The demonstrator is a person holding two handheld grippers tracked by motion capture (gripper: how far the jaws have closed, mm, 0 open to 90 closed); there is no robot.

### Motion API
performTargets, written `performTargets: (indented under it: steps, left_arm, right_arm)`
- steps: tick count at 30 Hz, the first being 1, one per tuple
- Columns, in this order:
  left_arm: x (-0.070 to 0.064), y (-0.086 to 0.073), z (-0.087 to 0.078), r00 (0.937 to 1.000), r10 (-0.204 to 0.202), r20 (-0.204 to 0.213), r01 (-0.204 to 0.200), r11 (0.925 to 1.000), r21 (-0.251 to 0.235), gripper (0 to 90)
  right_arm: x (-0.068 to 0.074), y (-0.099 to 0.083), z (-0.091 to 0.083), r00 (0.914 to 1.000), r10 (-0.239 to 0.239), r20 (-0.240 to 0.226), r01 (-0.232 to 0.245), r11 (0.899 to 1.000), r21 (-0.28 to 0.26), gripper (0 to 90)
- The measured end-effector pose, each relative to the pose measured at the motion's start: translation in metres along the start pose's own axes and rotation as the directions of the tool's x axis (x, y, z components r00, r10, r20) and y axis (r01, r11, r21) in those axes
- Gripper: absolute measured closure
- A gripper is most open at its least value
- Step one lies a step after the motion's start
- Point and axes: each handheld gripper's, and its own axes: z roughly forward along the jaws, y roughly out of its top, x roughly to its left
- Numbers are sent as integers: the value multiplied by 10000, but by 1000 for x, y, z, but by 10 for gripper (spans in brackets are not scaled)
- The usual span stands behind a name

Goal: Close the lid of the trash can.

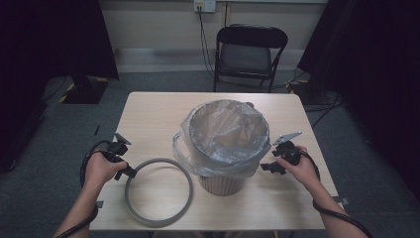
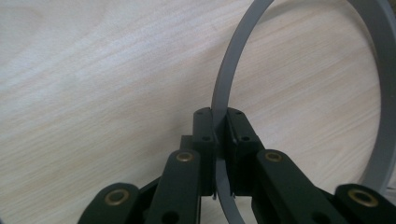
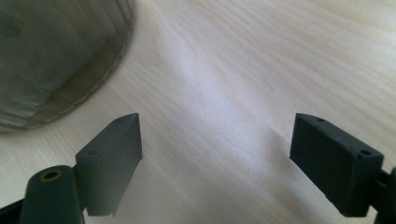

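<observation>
ring (image 1: 158,192), the grey one, lies flat on the table (image 1: 148,114) just beside the bin (image 1: 223,148), and the left gripper (image 1: 130,172) pinches its thin edge tight between both jaws. that hold is only on a skinny bit, so the ring could slip or twist out and drop when it goes up. the right gripper (image 1: 270,167) has its jaws spread wide with nothing in them, near the plastic bag (image 1: 198,156), and it could snag the bag and tug it off the bin.
</observation>
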Motion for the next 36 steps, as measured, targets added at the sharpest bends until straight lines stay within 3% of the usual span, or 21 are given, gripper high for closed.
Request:
performTargets:
  steps: [6,12,15,20,31,36]
  left_arm:
    - [5,-1,14,9997,-167,-178,166,9999,-36,838]
    - [3,-1,14,9988,-187,-459,187,9998,-8,837]
    - [-1,1,7,9966,41,-820,-49,9999,-93,838]
    - [-10,7,-4,9913,178,-1304,-184,9998,-34,838]
    - [-27,20,-28,9892,553,-1357,-574,9983,-114,841]
    - [-36,27,-43,9882,678,-1374,-705,9974,-150,841]
  right_arm:
    - [2,-6,8,9999,-120,122,120,9999,27,161]
    - [4,-7,11,9994,-155,300,160,9997,-182,155]
    - [6,-9,12,9977,-390,555,406,9988,-268,151]
    - [7,-14,13,9973,-212,703,261,9972,-695,141]
    - [10,-22,14,9957,114,914,5,9916,-1292,125]
    - [10,-28,15,9955,131,942,46,9828,-1848,123]
